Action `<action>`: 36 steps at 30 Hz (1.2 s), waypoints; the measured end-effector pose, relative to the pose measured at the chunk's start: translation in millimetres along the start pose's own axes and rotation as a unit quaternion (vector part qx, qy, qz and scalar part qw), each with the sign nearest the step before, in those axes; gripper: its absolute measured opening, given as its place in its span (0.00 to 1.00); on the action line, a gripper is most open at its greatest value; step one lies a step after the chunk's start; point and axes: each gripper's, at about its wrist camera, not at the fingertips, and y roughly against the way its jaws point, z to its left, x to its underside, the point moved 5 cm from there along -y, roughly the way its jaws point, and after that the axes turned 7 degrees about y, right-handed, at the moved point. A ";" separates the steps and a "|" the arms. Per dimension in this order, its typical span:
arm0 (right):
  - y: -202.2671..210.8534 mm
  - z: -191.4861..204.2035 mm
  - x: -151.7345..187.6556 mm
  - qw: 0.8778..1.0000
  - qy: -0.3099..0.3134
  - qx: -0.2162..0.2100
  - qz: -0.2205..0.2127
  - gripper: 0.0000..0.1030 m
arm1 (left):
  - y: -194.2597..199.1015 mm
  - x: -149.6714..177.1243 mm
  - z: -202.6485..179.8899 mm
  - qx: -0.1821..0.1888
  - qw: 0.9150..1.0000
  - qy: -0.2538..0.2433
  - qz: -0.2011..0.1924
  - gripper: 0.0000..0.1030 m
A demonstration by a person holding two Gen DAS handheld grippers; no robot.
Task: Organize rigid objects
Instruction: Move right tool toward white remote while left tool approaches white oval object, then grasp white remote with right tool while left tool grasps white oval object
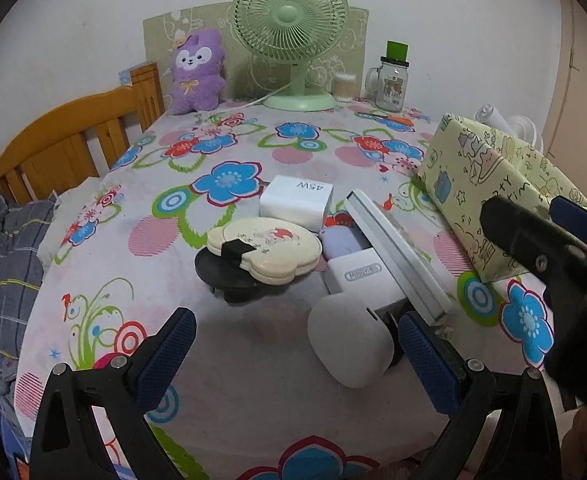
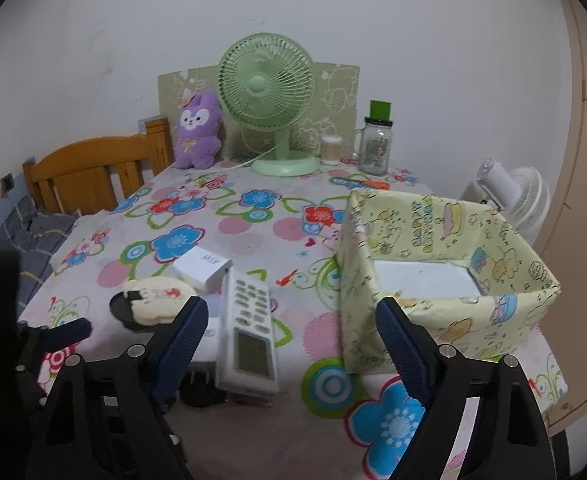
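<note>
In the left wrist view my left gripper (image 1: 297, 360) is open low over a cluster on the floral cloth. The cluster holds a white rounded case (image 1: 349, 344) close to the right finger, a white charger (image 1: 355, 276), a white remote (image 1: 397, 256) lying on edge, a 45W charger block (image 1: 297, 200) and a cream compact (image 1: 265, 250) on a black disc. My right gripper (image 2: 293, 348) is open too. The remote (image 2: 249, 332) lies between its fingers nearer the left one, untouched. A yellow patterned box (image 2: 445, 280) stands open just to its right.
A green fan (image 1: 289, 32), a purple plush (image 1: 199, 72), a glass jar (image 1: 391, 80) and a cotton swab tub (image 1: 343, 86) line the far edge. A wooden bed frame (image 1: 73, 140) stands left of the table. A white fan (image 2: 513, 196) sits behind the box.
</note>
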 end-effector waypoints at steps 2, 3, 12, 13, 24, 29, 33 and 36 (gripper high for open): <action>-0.6 5.3 2.6 1.000 0.005 -0.003 0.004 0.83 | -0.9 1.4 0.6 0.004 1.000 0.000 0.002 0.98; -1.3 7.1 3.9 1.000 0.006 -0.004 0.006 0.83 | -2.0 2.0 1.0 0.005 1.000 0.000 0.004 0.98; -17.5 14.7 14.2 0.999 0.002 -0.015 0.036 0.80 | -14.7 8.0 1.1 0.022 0.999 0.003 0.030 0.86; -19.5 15.1 15.0 0.999 0.002 -0.016 0.039 0.80 | -16.0 8.7 0.4 0.024 0.999 0.003 0.032 0.84; -43.6 17.7 22.6 0.997 -0.006 -0.024 0.076 0.78 | -16.8 8.8 -5.7 0.048 0.998 -0.002 0.044 0.45; -53.7 21.5 24.7 0.996 0.000 -0.024 0.090 0.74 | -23.9 8.5 0.7 0.045 0.997 0.003 0.057 0.29; -62.7 22.9 26.2 0.994 -0.003 -0.027 0.103 0.71 | -26.0 6.7 4.4 0.035 0.998 0.000 0.055 0.24; -71.2 24.2 27.1 0.993 -0.009 -0.027 0.117 0.68 | -27.4 5.6 6.1 0.033 0.998 -0.004 0.053 0.20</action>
